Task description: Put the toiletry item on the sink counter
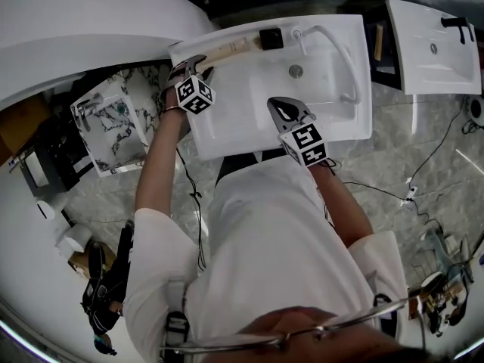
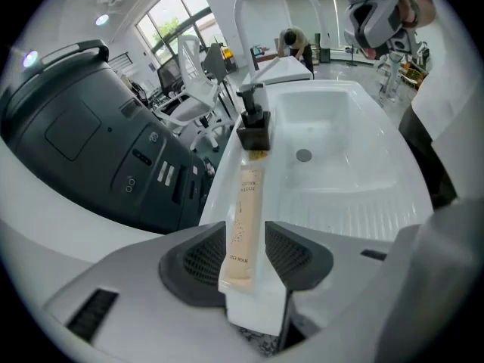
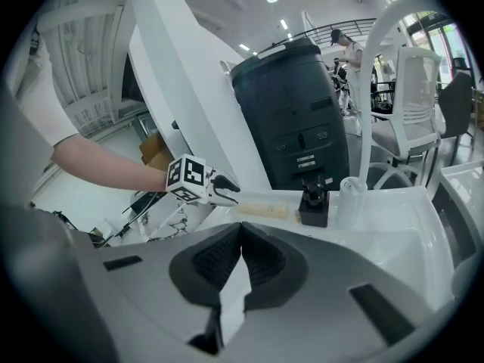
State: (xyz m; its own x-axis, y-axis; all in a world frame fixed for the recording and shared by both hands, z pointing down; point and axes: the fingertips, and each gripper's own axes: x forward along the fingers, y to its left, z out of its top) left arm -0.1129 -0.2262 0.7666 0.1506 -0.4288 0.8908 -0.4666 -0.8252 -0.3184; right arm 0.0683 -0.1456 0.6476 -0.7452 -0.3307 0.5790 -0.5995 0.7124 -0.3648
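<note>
Print on the beige flat tube (image 2: 248, 191) reads "TOOTH" at its far end and "HIGH END" at its near end; the rest is too small to read.

One tube is present. It lies lengthwise on the bench strip along the back edge of the white ceramic sink (image 1: 227, 134), its far end touching the single black square pump dispenser (image 2: 255, 123).

Your left gripper (image 2: 246, 231) sits over the tube's near end. Its fingers (image 2: 299, 257) stand wide, one on each side of the tube, and do not press on it.

Your right gripper (image 3: 240, 229) hangs over the sink's basin, near the front edge. Its fingers (image 3: 265, 259) are closed together with nothing between them.

One white arched faucet (image 1: 336, 51) rises from the same back strip, beyond the dispenser. One round drain (image 1: 296, 71) sits in the basin.

Around the sink:
- One further white basin (image 1: 431, 44) lies on the faucet side.
- One marble-patterned basin (image 1: 113, 123) lies on the tube side.
- A large dark cabinet (image 3: 295, 119) stands behind the back edge.
</note>
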